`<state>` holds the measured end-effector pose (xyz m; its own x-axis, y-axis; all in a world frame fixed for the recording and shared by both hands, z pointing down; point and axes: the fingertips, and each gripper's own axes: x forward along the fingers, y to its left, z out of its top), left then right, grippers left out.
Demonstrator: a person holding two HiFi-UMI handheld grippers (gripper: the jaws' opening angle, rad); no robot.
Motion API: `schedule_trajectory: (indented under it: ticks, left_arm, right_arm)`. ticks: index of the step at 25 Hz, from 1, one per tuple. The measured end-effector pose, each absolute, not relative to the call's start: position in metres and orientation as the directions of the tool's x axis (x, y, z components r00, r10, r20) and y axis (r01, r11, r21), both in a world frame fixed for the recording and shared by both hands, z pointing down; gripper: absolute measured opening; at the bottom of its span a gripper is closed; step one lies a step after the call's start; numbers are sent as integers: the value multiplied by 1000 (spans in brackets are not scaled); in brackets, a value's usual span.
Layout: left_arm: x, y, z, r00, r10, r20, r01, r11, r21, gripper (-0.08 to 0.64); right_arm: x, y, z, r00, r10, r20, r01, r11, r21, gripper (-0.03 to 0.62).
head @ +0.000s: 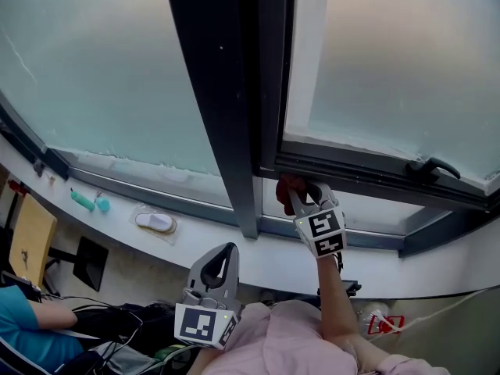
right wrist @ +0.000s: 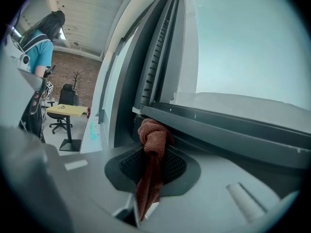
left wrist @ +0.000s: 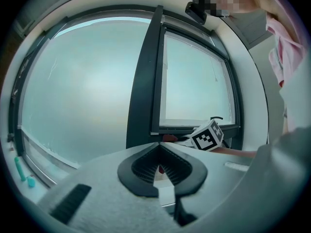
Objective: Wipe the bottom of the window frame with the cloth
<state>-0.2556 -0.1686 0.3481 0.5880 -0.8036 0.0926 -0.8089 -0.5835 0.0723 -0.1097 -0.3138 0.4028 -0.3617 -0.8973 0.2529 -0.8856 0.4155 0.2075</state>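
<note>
The cloth (right wrist: 151, 139) is a coarse, loopy fabric. The window frame (head: 223, 116) looks like dark matt metal, its glass (head: 101, 61) frosted and dull. The left tool (left wrist: 158, 145) and right tool (right wrist: 153, 130) are matt grey plastic with ribbed black pads (right wrist: 127, 166).

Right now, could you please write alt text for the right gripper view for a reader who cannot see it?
The right tool is shut on a reddish-brown cloth, its bunched end against the dark bottom rail of the window frame, beneath pale glass. Far left, a person in blue stands near a yellow table.
</note>
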Motion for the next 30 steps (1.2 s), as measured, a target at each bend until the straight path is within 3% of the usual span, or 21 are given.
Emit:
schedule_trajectory:
  ticks: [30]
  left_arm:
    - [-220,-172,349,695,-713,91,-719,-691,75,-5]
  right_arm:
    - [-48,-292,401,-222,-943,249,-942,274,196,57]
